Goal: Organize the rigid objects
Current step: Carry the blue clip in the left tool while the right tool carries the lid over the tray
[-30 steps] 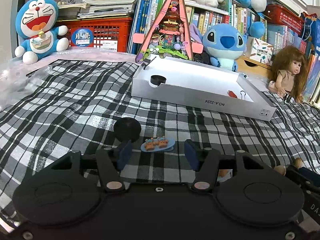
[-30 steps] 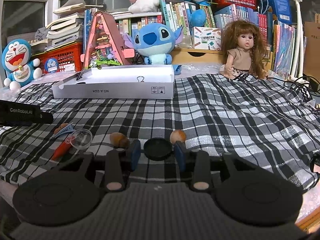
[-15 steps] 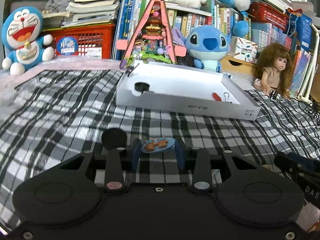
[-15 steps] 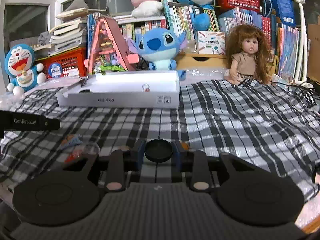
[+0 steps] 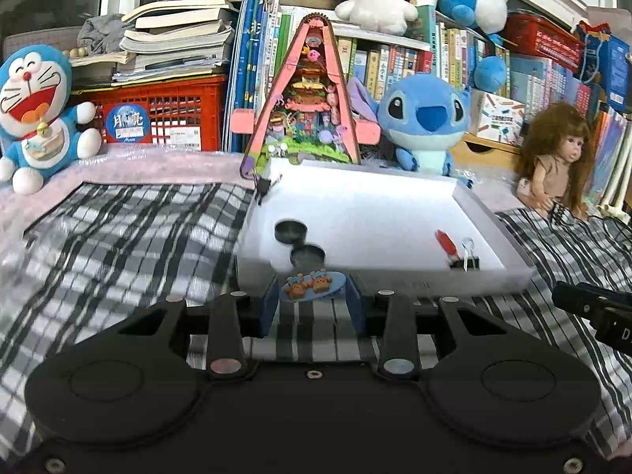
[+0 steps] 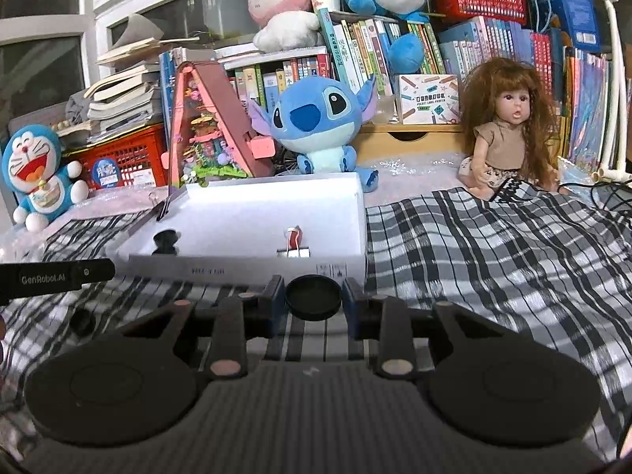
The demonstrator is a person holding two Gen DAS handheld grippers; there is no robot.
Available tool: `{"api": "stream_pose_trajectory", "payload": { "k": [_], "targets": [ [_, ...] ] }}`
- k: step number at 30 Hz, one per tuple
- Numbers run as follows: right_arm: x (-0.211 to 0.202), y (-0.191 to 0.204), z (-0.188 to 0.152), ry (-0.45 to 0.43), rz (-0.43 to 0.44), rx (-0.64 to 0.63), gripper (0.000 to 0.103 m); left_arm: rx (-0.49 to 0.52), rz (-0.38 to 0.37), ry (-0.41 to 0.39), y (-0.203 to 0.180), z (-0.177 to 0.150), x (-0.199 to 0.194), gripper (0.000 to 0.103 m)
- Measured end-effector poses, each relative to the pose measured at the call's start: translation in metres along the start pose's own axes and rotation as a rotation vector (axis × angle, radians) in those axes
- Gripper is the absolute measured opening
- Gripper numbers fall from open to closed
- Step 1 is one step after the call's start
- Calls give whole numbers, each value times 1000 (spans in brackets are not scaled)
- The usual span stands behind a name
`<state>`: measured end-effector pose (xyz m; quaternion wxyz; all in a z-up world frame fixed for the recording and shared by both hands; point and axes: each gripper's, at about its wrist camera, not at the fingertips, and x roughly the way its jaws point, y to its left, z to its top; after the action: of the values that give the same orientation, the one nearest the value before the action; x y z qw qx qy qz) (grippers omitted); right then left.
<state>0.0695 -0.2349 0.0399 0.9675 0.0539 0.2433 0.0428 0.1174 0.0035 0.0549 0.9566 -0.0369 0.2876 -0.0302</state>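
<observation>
Rigid objects are what you are sorting, and the largest thing to mind is the white box (image 5: 489, 217), which sits on the plaid cloth (image 5: 130, 237) at the far middle of the scene and already holds 2 black caps (image 5: 291, 231), a red piece (image 5: 445, 241) and a binder clip (image 5: 468, 258). Its walls look thin and light, so a knock could slide it; lower things in, do not drop them. Next down in size, your right gripper (image 6: 314, 306) is clamped on a black round lid (image 6: 314, 301), pads on opposite edges, carried clear of the cloth just before the box's near wall. That lid looks stiff, light and smooth, so a rim grip across its width is right, though it may pivot if you tilt. Smallest, your left gripper (image 5: 312, 300) is clamped on a blue oval dish (image 5: 314, 284) bearing 2 tiny orange figures, held by its 2 ends, just short of the box's near-left corner. It reads as light hard plastic, possibly delicate at the figures, so keep the pads on the rim. Both sets of jaws have just been closing, each onto its piece. Both grippers point forward and slightly down toward the box, side by side.
</observation>
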Motion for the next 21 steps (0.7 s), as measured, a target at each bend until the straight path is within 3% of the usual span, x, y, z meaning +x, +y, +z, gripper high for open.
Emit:
{"api": "stream_pose_trajectory", "payload": {
  "k": [13,18,21],
  "targets": [
    [94,-8,68,131,-2,81,37,9,-51,111,0,80,100,35],
    [142,-10,84,234,55,123,37,-4,6,172,2,91,147,35],
    [165,-11,87,256,39,141,37,-24,41,181,6,91,166,35]
  ]
}}
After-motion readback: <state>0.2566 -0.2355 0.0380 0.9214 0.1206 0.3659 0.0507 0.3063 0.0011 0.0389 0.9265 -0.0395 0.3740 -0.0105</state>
